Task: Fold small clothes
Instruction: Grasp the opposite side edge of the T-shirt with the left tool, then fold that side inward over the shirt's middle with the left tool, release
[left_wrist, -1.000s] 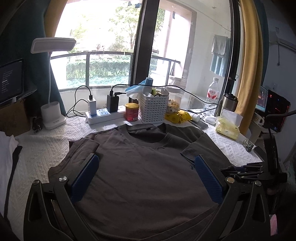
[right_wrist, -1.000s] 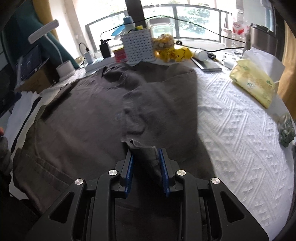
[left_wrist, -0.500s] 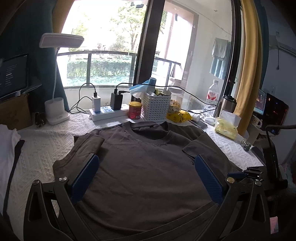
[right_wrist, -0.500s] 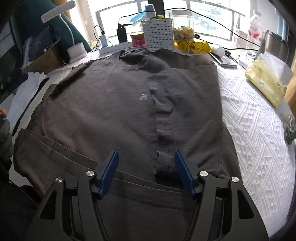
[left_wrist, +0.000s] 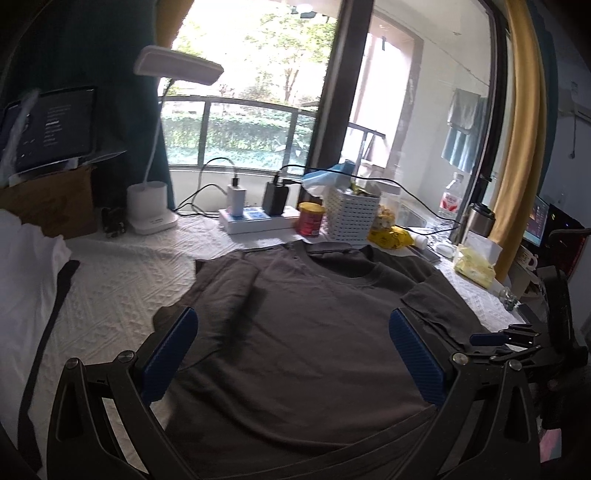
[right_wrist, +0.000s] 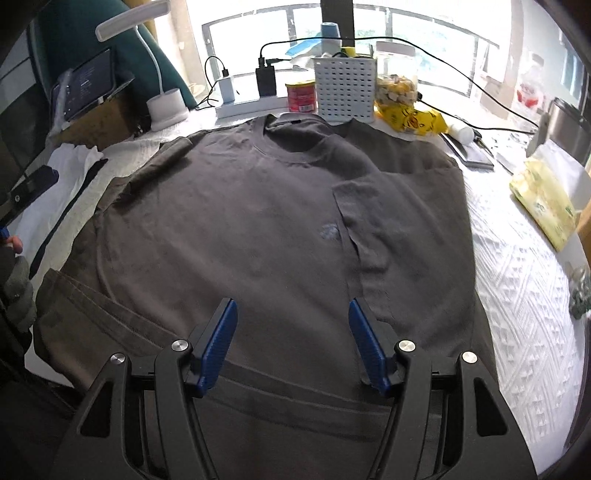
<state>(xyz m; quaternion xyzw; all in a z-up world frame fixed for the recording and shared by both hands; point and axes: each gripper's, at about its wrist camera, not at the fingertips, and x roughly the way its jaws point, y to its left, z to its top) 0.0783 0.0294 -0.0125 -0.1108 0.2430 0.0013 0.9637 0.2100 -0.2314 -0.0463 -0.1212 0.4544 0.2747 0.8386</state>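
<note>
Right wrist view first: the counter (right_wrist: 517, 258) under its white textured cover takes up most of what I'm seeing, and the dark grey t-shirt (right_wrist: 240, 229) is spread flat across the middle of it, neckline pointing toward the window. One sleeve (right_wrist: 373, 229) is folded inward over the chest, the other sleeve (right_wrist: 155, 166) lies bunched along the opposite shoulder. Both hems sit at the near edge, right under my rig.

My right tongs (right_wrist: 291, 343) hang over the lower part of the shirt, blue pads spread wide with nothing between them. They've just been opening. My left tongs (left_wrist: 293, 358) are spread wide too, hovering over the shirt's front, not pinching anything.

Smaller stuff along the back edge: a white perforated basket (right_wrist: 345, 90), a desk lamp (right_wrist: 162, 107), a power strip (right_wrist: 251, 105) with chargers plugged in, a red can (right_wrist: 301, 96), and a yellow tissue pack (right_wrist: 543, 199) off to the side.
</note>
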